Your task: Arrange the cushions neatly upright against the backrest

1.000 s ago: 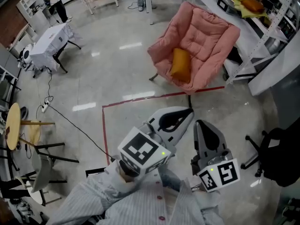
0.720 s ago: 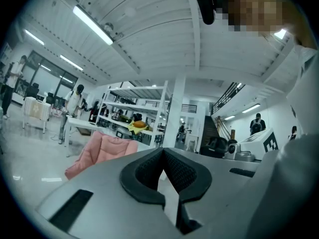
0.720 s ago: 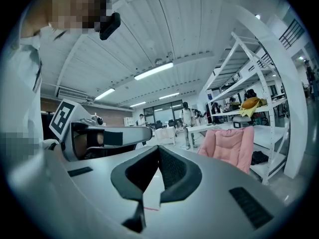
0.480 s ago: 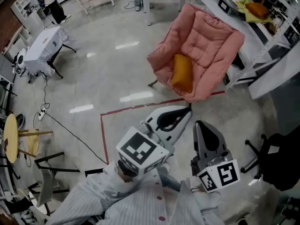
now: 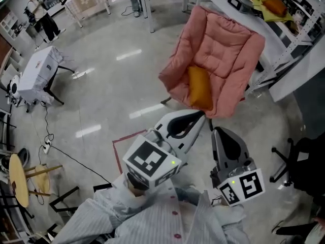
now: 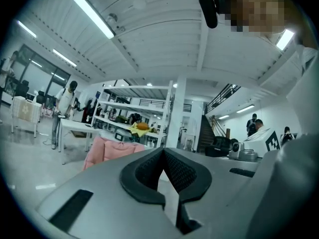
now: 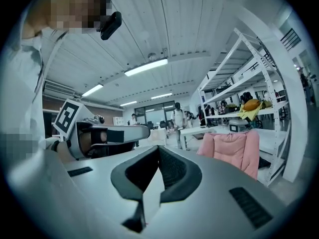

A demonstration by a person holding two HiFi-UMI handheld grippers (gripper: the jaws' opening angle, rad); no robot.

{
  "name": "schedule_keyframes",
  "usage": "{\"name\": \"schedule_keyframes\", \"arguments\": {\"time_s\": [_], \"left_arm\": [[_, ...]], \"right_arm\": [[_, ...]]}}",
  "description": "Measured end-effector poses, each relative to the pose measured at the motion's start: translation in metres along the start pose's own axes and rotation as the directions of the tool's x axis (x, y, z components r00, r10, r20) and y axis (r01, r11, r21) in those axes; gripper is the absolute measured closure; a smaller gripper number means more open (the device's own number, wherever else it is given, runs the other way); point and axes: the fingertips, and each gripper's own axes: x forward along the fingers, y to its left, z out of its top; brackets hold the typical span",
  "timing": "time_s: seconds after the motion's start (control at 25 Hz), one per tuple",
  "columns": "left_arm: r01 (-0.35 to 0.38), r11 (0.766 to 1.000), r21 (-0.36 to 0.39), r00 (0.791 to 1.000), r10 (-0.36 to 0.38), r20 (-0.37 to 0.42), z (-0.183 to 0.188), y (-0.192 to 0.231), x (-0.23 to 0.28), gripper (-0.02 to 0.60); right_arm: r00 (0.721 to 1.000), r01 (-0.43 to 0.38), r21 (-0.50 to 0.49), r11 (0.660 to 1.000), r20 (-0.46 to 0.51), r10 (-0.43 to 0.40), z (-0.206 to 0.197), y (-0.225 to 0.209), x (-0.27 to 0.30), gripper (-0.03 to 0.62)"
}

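Note:
A pink padded armchair (image 5: pixel 223 50) stands on the grey floor ahead, and an orange cushion (image 5: pixel 199 88) lies slumped on its seat. Close to my body and short of the chair, my left gripper (image 5: pixel 202 116) and right gripper (image 5: pixel 215 132) both point towards it, jaws shut and empty. In the left gripper view the left gripper (image 6: pixel 163 152) shows closed jaws, with the armchair (image 6: pixel 107 149) far off to the left. The right gripper (image 7: pixel 158 149) also shows closed jaws in the right gripper view, with the armchair (image 7: pixel 232 148) to the right. The cushion is hidden in both gripper views.
White shelving (image 5: pixel 284 34) holding an orange and yellow bundle (image 5: pixel 273 6) stands behind the chair. A black office chair (image 5: pixel 304 169) is at the right. Red floor tape (image 5: pixel 119 146), a cloth-draped table (image 5: pixel 38 67), a wooden stool (image 5: pixel 18 182) and a floor cable (image 5: pixel 76 159) lie left.
The armchair and cushion have come nearer in the head view as the person moves towards them. Both grippers stay shut and held in the same pose.

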Motion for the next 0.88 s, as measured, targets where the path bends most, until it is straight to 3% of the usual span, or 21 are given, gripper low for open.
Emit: {"name": "schedule_keyframes", "arguments": {"time_s": [0.48,0.88], "left_arm": [[0.019,0.998,-0.059,1.000,-0.020,-0.023,-0.005,0.075,-0.005,0.572],[0.007,0.998,-0.066,0.999,-0.009,-0.031,-0.004,0.132,0.049,0.572]], "right_arm": [[0.997,0.062,0.030,0.998,-0.041,-0.061,-0.013,0.001,0.069,0.582],[0.996,0.070,0.029,0.997,-0.054,-0.068,-0.013,-0.056,0.125,0.582]]}}
